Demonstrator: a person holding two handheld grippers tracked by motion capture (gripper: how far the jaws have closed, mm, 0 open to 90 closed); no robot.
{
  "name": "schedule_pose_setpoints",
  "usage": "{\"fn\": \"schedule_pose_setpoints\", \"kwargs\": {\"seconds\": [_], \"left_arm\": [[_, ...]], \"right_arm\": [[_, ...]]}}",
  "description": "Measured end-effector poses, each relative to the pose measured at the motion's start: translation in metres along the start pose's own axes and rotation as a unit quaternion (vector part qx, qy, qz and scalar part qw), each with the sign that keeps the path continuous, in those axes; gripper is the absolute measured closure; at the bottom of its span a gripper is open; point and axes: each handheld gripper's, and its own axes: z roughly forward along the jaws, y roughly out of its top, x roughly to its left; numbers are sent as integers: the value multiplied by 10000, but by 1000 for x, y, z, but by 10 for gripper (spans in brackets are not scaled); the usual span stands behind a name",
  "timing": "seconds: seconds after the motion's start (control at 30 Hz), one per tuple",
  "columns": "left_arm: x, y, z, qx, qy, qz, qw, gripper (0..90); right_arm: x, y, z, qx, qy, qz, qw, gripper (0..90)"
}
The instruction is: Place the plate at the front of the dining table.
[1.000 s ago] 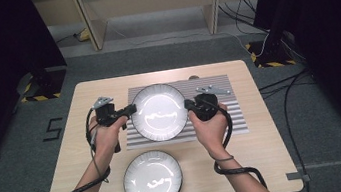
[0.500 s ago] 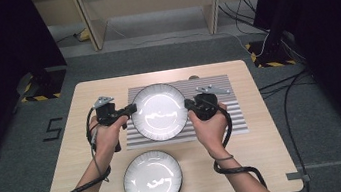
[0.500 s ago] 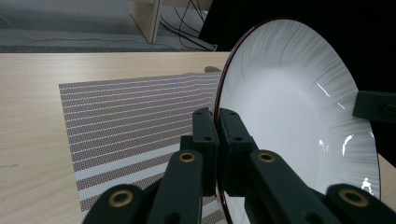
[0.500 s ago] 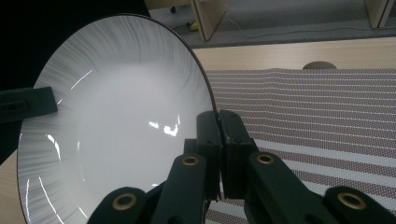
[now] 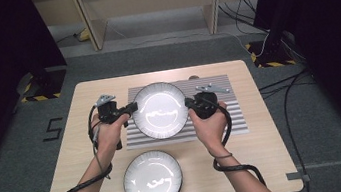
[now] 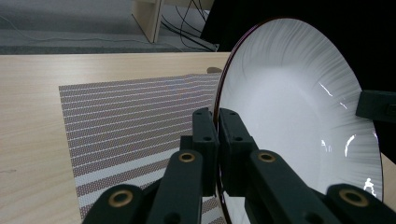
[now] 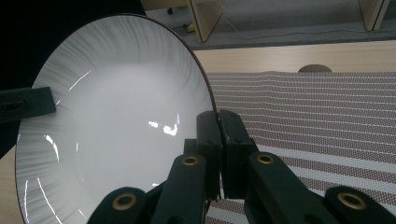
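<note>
Both pairs of jaws were clamped on one plate [image 5: 160, 110]: your left gripper [image 5: 130, 108] pinched its left rim, and your right gripper [image 5: 190, 104] pinched the opposite rim. In the left gripper view, the left gripper [image 6: 218, 140] had its jaws closed together with the plate's [image 6: 299, 126] dark edge running between them, one pad on the white face and one behind. In the right gripper view, your right gripper [image 7: 218, 140] held the plate [image 7: 116, 116] the same way, the rim caught between its closed jaws.

You held the plate over the striped mat [image 5: 214, 115], at the middle of the far half of the table [image 5: 267, 153]. Each gripper view showed the mat [image 6: 135, 121] lying flat on the wood behind the plate, which stood steeply across the view with its shiny face turned to the camera. I could not tell from the high view whether the plate touched the mat or hung just above it.

Your left hand [image 5: 108, 135] and right hand [image 5: 210, 125] wrapped the grippers' handles, cables trailing back along your forearms.

A second plate [image 5: 152, 179] lay flat on bare wood near your edge of the table, between your forearms and apart from the mat.
</note>
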Motion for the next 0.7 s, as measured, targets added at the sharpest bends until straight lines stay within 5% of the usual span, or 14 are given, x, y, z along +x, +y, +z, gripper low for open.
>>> {"fn": "schedule_pose_setpoints", "kwargs": {"seconds": [0.7], "left_arm": [[5,-1,14,68,71,-27,9999,855]], "right_arm": [[-5,0,12,31,-104,-20,9999,881]]}}
